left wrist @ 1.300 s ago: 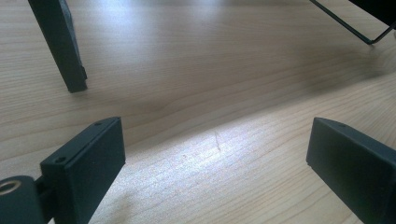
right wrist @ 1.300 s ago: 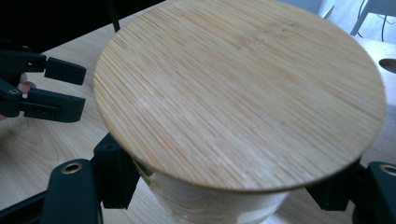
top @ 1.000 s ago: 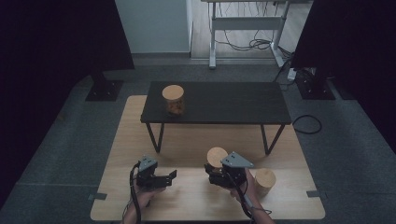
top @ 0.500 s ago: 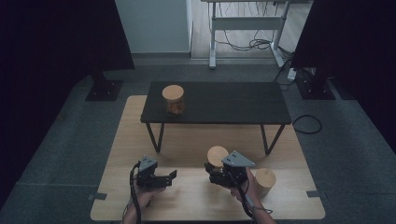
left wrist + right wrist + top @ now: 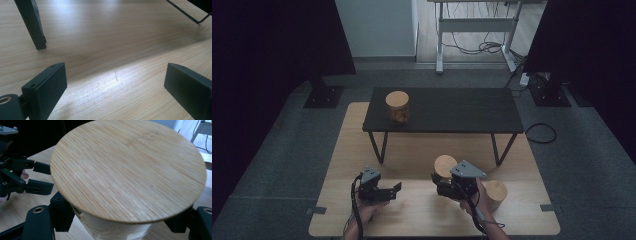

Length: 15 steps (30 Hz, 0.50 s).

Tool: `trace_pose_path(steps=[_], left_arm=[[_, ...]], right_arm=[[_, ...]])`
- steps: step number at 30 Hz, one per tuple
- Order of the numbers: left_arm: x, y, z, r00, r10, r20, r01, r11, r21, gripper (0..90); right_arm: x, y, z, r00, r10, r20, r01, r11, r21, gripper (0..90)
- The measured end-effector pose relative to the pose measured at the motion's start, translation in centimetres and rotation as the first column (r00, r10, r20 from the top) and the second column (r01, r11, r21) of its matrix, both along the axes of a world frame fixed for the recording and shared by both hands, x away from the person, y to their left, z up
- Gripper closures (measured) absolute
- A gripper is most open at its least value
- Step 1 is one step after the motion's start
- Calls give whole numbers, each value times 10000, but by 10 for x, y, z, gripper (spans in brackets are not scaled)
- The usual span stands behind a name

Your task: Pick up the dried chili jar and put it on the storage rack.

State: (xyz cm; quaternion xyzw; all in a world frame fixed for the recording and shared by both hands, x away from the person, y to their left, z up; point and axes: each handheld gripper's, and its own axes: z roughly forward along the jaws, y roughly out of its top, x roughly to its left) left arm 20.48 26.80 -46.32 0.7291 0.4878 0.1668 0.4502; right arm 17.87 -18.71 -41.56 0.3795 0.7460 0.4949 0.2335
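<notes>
My right gripper (image 5: 441, 183) is shut on a clear jar with a round bamboo lid (image 5: 445, 164), held just over the wooden board. In the right gripper view the lid (image 5: 130, 170) looms large, and the black jaws press on the jar's glass body (image 5: 112, 230) from both sides. My left gripper (image 5: 395, 190) hovers low over the board to the left, open, with nothing between its fingers (image 5: 47, 85); only bare wood lies beneath it. The right gripper view also shows that left gripper (image 5: 37, 177) off to the left.
A second lidded jar (image 5: 496, 193) stands on the board just right of my right hand. A third jar (image 5: 397, 106) with brown contents sits on the low black table (image 5: 462, 110), whose legs (image 5: 32, 23) stand on the wooden board (image 5: 422, 210).
</notes>
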Motion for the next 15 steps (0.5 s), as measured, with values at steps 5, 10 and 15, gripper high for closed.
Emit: trace_pose_path(steps=[5, 10, 15], left_arm=[[0, 0, 0, 10000, 7, 15, -7, 10000, 10, 41], [-1, 0, 1, 10000, 24, 39, -24, 10000, 11, 41], [-1, 1, 1, 10000, 38, 35, -38, 10000, 10, 41]], right_arm=[[0, -1, 2, 10000, 7, 14, -7, 10000, 19, 249], [0, -2, 5, 10000, -42, 17, 41, 9999, 92, 249], [0, -3, 8, 9999, 4, 100, -5, 9999, 100, 249]])
